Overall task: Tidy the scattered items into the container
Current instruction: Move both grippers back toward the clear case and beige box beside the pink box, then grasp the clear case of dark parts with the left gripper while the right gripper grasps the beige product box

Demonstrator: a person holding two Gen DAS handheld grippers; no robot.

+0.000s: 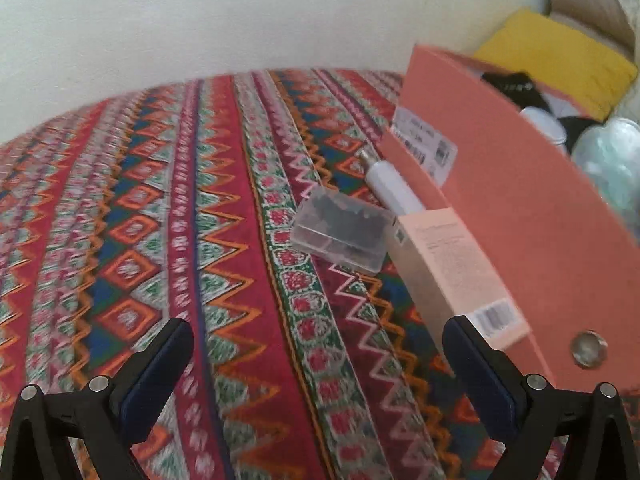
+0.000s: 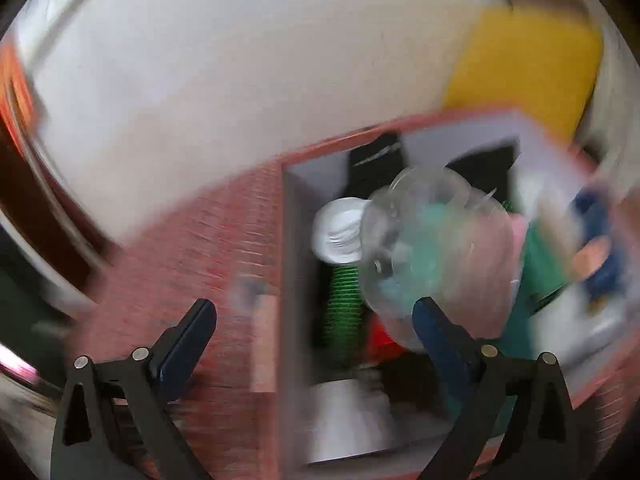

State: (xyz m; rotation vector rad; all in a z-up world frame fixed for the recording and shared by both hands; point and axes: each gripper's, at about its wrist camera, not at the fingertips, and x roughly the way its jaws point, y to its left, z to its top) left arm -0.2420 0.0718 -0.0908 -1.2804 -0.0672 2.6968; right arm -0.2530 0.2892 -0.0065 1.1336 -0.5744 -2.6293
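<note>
**Both grippers open over a patterned cloth and a half-filled pink box**

In the left wrist view the left gripper [image 1: 318,354] hovers low over the patterned cloth [image 1: 168,216], its jaws spread wide with nothing between them. The right-hand fingertip sits just in front of the near end of a long pale carton [image 1: 452,268]. The carton lies flat on the cloth, pressed along the outer wall of the pink box [image 1: 516,200]; its long axis runs near to far beside that wall, with the barcode end nearest the camera. Just left of the carton's far end, touching or nearly so, lies a small clear plastic case [image 1: 342,232] with dark bits inside, flat on the cloth and set crosswise to the carton. Beyond both, a white tube [image 1: 390,186] lies along the same wall — its metal tip points away, toward the far edge of the cloth. A white label [image 1: 426,144] is stuck on the box's near corner. Over the rim show dark items and a clear plastic bottle [image 1: 608,164]. Behind the box sits a yellow cushion [image 1: 556,60] against the pale wall [image 1: 240,16].

The right wrist view is heavily blurred. The right gripper [image 2: 316,316] is open and holds nothing, poised above the box's open top. The clear bottle lies tilted inside, its white cap [image 2: 340,236] pointing left. Beneath it is a green ribbed object [image 2: 344,300]; the rest is too smeared to name.
</note>
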